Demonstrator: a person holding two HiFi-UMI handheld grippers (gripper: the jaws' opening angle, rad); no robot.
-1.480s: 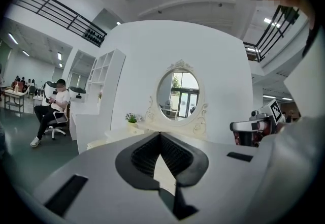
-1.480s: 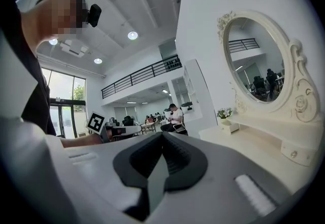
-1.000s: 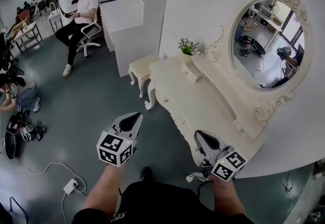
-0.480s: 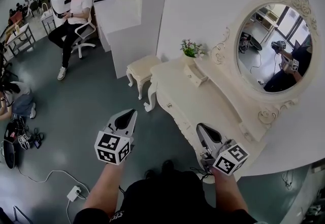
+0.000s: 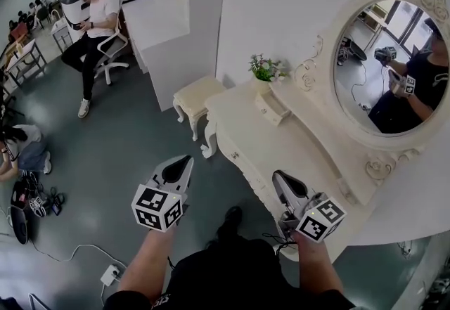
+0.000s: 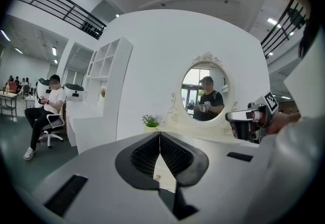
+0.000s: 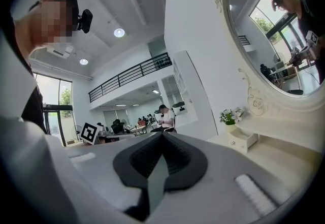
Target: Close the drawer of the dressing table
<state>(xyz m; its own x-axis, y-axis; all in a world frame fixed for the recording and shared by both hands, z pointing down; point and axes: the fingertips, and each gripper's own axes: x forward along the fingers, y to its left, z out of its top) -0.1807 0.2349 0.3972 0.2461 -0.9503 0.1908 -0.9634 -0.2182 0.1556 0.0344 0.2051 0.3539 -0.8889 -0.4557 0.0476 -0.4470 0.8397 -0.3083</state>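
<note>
Head view: approach step, nothing touched yet. The small drawer (image 5: 271,107) stands pulled out at the far end of the dressing table's worktop (image 5: 285,143), beside the flower pot (image 5: 263,71).

The left gripper (image 5: 184,163) is over the floor and the right gripper (image 5: 280,181) at the worktop's near edge, both well apart from the drawer.

Left gripper view: jaws pressed together, empty.

Right gripper view: jaws pressed together, empty, with the drawer (image 7: 242,139) ahead to the right.

Next, judged: run the right gripper along the bare worktop and push the drawer front flush, keeping off the mirror frame (image 5: 380,166).

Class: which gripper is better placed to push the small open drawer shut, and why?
Right. The right gripper is by the dressing table's front edge, nearer the open drawer; the left gripper is out over the floor. Both are shut, empty.
</note>
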